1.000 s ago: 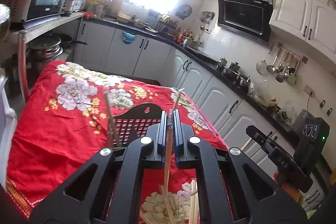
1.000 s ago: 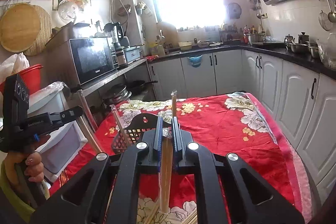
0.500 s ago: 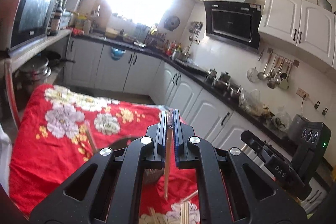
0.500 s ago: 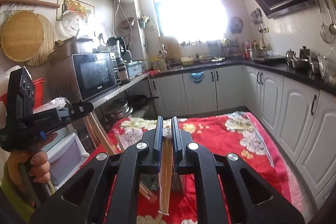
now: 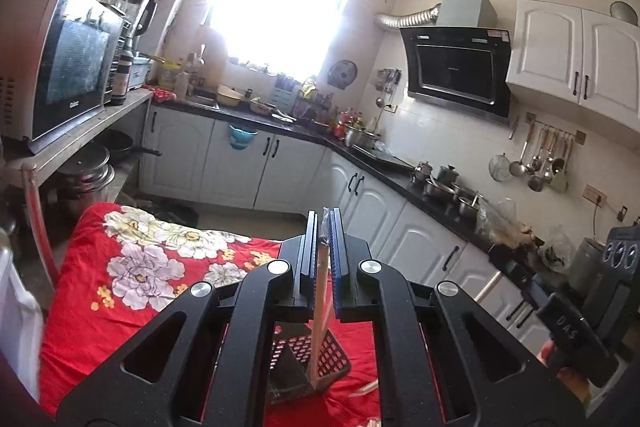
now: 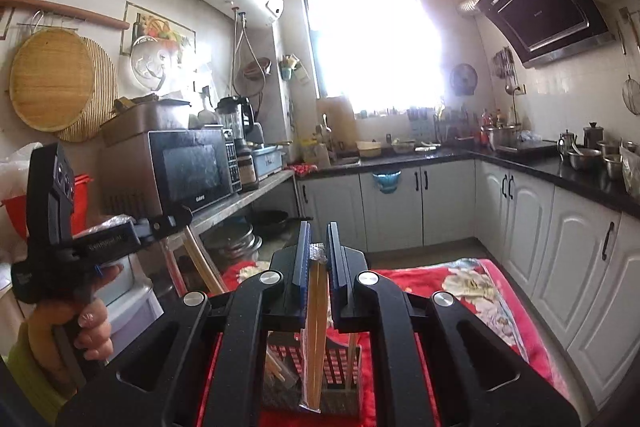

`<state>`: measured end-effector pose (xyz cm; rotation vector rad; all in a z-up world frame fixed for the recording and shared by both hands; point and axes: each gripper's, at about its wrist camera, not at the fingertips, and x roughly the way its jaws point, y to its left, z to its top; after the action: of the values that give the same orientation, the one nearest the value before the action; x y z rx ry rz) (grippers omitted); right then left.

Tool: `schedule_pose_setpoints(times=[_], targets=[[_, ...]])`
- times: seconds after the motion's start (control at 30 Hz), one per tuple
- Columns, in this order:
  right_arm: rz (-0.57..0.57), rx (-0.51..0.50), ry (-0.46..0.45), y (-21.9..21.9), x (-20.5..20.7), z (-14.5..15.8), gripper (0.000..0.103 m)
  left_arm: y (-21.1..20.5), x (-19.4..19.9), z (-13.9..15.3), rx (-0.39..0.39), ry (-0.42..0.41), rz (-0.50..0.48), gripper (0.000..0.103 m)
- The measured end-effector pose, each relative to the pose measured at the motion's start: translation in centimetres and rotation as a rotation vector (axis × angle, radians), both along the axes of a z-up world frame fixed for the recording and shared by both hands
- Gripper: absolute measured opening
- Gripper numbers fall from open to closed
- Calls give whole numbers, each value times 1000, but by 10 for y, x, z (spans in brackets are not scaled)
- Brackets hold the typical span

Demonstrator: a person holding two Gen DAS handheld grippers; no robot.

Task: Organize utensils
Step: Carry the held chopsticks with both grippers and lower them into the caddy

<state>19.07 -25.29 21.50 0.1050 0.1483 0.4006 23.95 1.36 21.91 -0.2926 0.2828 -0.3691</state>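
Note:
My left gripper (image 5: 324, 223) is shut on a single wooden chopstick (image 5: 319, 311) that hangs down between its jaws. Its lower end hangs over the black perforated utensil holder (image 5: 320, 357), which stands on the red floral cloth (image 5: 132, 267). My right gripper (image 6: 318, 235) is shut on a plastic-wrapped pair of chopsticks (image 6: 313, 331), held upright above the same holder (image 6: 340, 367). A few loose chopsticks (image 6: 276, 367) stand in it. In the right wrist view, a hand (image 6: 88, 323) carries the left gripper at the left edge.
White cabinets (image 6: 516, 223) under a dark counter with pots run along the back and right. A microwave (image 6: 192, 167) sits on a shelf at the left, with pans below. A bright window (image 6: 372, 39) washes out the middle. Another loose chopstick (image 5: 362, 389) lies on the cloth.
Both grippers have risen, each still holding its chopsticks. The table and holder have dropped lower in both views, and more of the kitchen walls and ceiling shows.

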Motion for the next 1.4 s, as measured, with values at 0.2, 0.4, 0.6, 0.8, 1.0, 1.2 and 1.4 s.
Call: schedule_pose_setpoints(times=[0.2, 0.4, 0.6, 0.8, 1.0, 1.2, 1.4], targets=[[-12, -4, -24, 6, 16, 4, 8, 1, 16, -12, -4, 22, 18, 3], [-28, -12, -22, 9, 31, -4, 8, 0, 27, -26, 1, 38, 24, 3], [-43, 2, -10, 10, 44, -18, 8, -3, 39, -48, 15, 71, 24, 3], [-50, 19, 5, 12, 55, -33, 8, -9, 42, -67, 33, 81, 15, 3], [-63, 27, 32, 13, 67, -50, 8, -17, 45, -82, 55, 85, -2, 3], [-66, 23, 36, 16, 74, -65, 8, -19, 49, -97, 56, 103, -10, 3], [-72, 7, 38, 21, 83, -81, 8, -22, 52, -108, 58, 117, -22, 3]])
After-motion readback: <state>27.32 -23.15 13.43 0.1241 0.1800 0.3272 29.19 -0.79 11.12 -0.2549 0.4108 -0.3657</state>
